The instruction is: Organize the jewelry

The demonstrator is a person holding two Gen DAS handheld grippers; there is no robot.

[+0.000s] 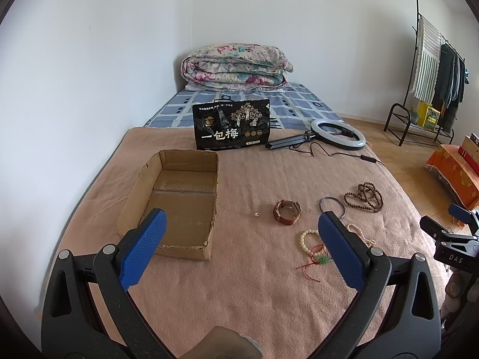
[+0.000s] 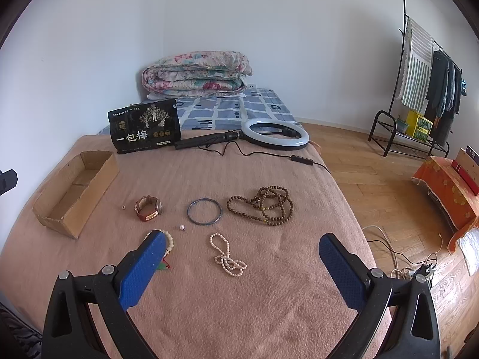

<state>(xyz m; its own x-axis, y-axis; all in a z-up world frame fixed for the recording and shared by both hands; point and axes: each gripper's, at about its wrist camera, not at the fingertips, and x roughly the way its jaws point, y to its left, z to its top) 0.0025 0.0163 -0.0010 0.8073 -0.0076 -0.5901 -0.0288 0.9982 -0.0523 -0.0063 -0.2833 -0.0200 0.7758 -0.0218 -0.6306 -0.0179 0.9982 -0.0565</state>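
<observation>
An open cardboard box (image 1: 167, 197) (image 2: 76, 191) lies on the pink blanket, left of the jewelry, with nothing visible inside it. Spread to its right are a brown link bracelet (image 1: 286, 212) (image 2: 147, 208), a dark bangle (image 1: 331, 206) (image 2: 205, 211), a brown bead necklace (image 1: 363, 197) (image 2: 263, 206), a pearl necklace (image 2: 226, 255), a cream bead bracelet (image 1: 308, 237) with a green charm on red cord (image 1: 322, 259), and loose beads (image 1: 256, 214) (image 2: 181, 227). My left gripper (image 1: 242, 218) hovers open near the box. My right gripper (image 2: 242, 239) hovers open above the pearls.
A black snack bag (image 1: 232, 127) (image 2: 145, 125) stands behind the box. Beside it lies a ring light (image 1: 337, 134) (image 2: 274, 134) with its cable. A folded quilt (image 1: 236, 67) sits at the far end. Right of the bed are wooden floor, a clothes rack (image 2: 419, 89) and floor cables (image 2: 398, 257).
</observation>
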